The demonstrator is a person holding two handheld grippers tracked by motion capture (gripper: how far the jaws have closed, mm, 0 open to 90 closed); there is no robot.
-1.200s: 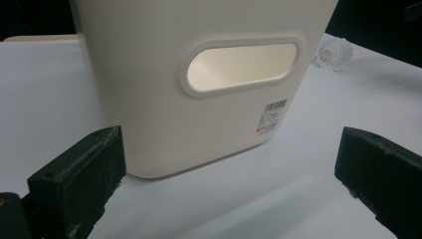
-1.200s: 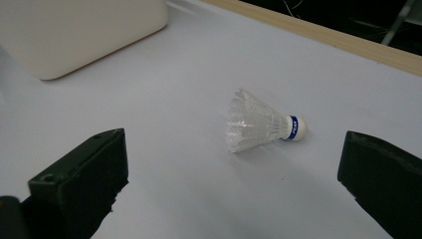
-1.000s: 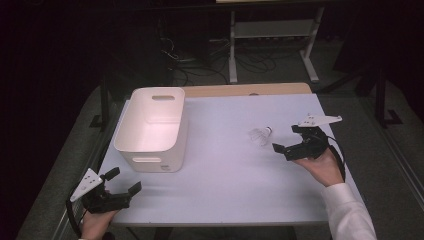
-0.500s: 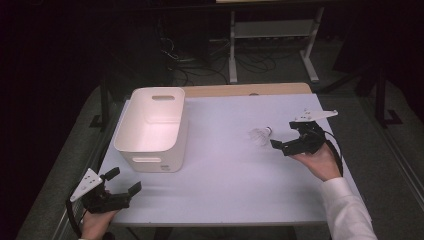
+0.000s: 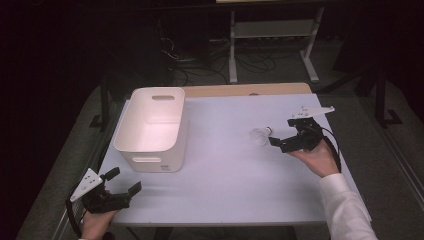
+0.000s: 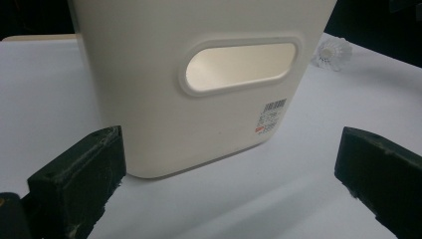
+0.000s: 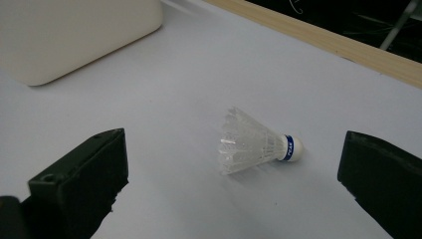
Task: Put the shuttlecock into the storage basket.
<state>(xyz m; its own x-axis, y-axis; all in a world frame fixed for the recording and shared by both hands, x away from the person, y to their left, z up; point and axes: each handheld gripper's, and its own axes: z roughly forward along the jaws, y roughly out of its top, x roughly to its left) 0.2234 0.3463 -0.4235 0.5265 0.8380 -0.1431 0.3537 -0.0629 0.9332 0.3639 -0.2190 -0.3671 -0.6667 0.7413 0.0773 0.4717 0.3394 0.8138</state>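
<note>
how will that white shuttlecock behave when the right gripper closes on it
The white feathered shuttlecock with a blue-banded cork tip lies on its side on the white tabletop, so a nudge would probably roll it in an arc around its tip. Its thin, see-through skirt looks very light and likely crushable. The open right gripper would probably hold best at the firmer tip.

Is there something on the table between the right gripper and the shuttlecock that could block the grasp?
Nothing visible does. The right gripper is open, and the shuttlecock lies on its side on bare table just ahead of its jaws.
</note>
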